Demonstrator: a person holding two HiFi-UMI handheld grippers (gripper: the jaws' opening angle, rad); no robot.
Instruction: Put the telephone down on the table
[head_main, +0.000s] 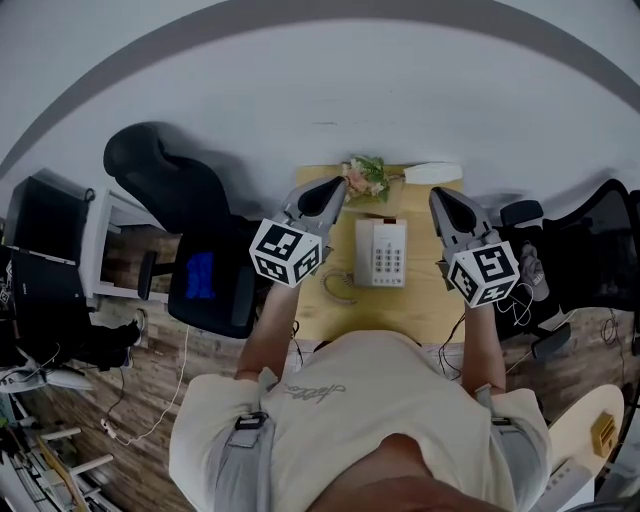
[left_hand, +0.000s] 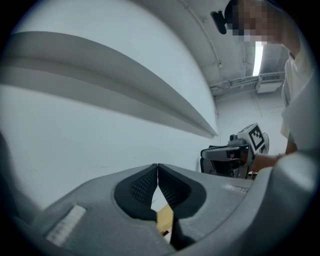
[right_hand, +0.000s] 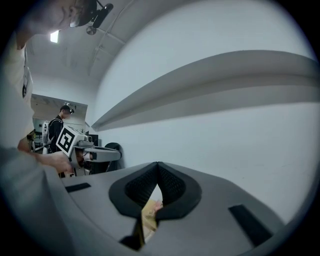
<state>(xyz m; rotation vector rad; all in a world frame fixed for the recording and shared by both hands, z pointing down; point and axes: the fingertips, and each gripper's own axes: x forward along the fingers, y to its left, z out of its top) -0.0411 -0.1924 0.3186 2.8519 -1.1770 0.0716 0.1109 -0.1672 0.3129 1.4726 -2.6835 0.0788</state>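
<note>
The phone (head_main: 381, 253) lies flat on the bench (head_main: 420, 310), about midway across it. Its long axis runs away from the person toward the wall. The keypad faces up, and the handset appears to sit along the phone's left side. A coiled cord (head_main: 338, 285) loops off the near left corner, and flowers (head_main: 366, 178) lie at the far edge, beyond the phone.

The left tool (head_main: 335, 192) is closed tip to tip with nothing between its pads. The right tool (head_main: 446, 202) is closed the same way and is also empty. Both are held up on either side of the phone, pointing at the wall, and neither touches it.

The phone lies between the two tools, below them and a little back toward the person. The left tool looks slightly nearer and is on the handset side. Either tool would have to open, tip down and come inward across the phone's short axis to grip it. As things lie, the phone is already on the bench, so the task looks done or not yet begun.
</note>
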